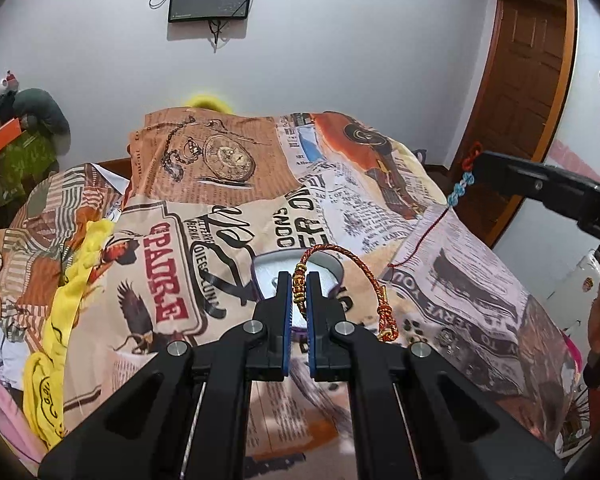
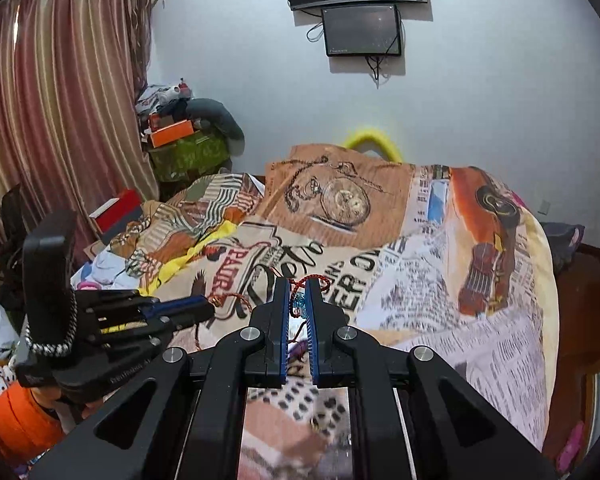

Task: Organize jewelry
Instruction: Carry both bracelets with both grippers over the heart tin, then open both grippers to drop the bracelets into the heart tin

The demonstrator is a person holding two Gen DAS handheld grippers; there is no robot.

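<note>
Left gripper (image 1: 299, 285) is clenched on the beaded section of a red-and-gold braided bracelet (image 1: 364, 276), whose loop arches up and to the right, its knotted end hanging free above the printed bedspread (image 1: 204, 200). Directly beneath the fingertips sits a white round container (image 1: 268, 268) on the bed. Right gripper (image 2: 299, 305) is clamped on a red cord bracelet with blue beads (image 2: 300, 303), held above the bedspread; its thin red cord trails down toward the fabric.
</note>
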